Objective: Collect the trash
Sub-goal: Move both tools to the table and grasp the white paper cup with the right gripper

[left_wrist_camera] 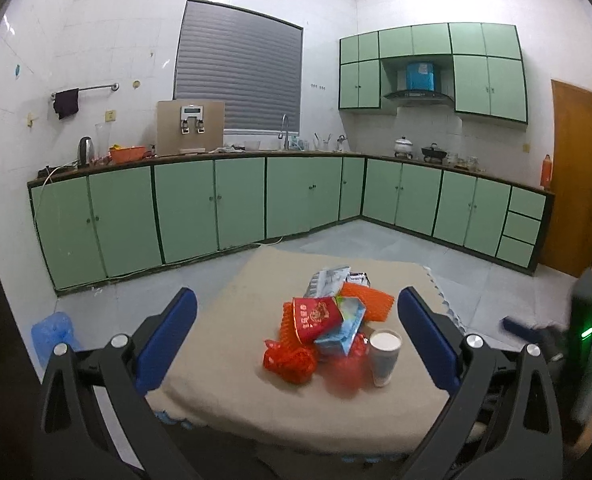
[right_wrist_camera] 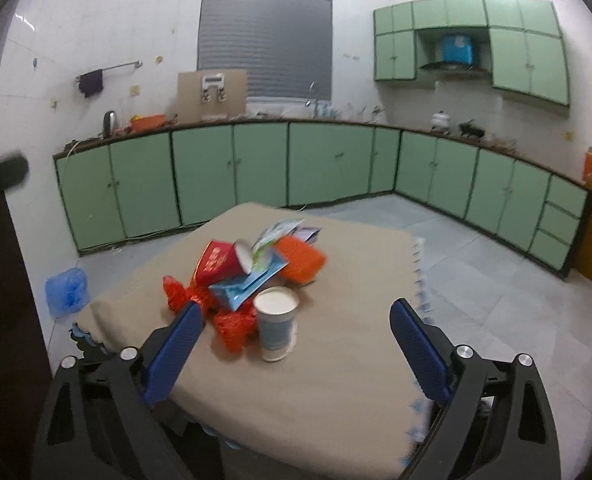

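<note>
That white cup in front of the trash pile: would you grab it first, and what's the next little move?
Probably yes. The cup stands upright at the near edge of the pile, apart from the tangle. The right hand-held gripper is open and empty, with the cup between its fingers but further ahead. I would ease it forward until the fingers flank the cup, then close.

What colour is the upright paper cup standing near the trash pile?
White with a blue band, the paper cup shows best in the right wrist view.
</note>
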The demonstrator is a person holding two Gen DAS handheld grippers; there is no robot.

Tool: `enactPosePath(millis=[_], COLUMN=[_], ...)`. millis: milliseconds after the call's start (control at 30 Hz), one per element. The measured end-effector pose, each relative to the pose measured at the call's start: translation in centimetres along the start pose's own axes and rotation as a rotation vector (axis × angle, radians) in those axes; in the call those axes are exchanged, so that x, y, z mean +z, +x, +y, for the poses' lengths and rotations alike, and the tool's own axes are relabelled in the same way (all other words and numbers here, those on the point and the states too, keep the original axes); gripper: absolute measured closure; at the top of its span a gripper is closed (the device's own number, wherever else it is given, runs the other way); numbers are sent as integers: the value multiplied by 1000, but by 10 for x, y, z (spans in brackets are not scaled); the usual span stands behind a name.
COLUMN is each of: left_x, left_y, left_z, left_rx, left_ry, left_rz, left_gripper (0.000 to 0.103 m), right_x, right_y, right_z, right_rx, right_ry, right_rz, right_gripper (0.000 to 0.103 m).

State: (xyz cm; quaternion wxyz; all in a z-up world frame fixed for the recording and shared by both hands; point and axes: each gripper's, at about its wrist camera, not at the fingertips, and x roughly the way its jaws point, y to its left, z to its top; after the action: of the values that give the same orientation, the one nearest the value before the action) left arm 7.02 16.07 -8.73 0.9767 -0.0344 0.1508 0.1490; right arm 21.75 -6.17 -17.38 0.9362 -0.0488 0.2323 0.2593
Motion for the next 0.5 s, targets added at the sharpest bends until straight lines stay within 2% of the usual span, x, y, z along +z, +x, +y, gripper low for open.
enactPosePath(millis=[67,200,367,500], left_x=[-4,-11,-29,-49], left_y=[12,42,83,116], left_z=[-1,2,3,8], left_rx=[-3,-13,-18,-11], left_ry=[8,-2,13,20], left_rz=[3,17,51,103], left_gripper=[6,6,6,6], right_x=[-7,-18,-21,-22], right_y=[22,68,109,125], right_z=[1,3,4,-2], right_rx=[9,9,12,12], right_ry=[13,48,56,74], right_rz=[20,54,89,102], right_gripper=[15,15,17,20])
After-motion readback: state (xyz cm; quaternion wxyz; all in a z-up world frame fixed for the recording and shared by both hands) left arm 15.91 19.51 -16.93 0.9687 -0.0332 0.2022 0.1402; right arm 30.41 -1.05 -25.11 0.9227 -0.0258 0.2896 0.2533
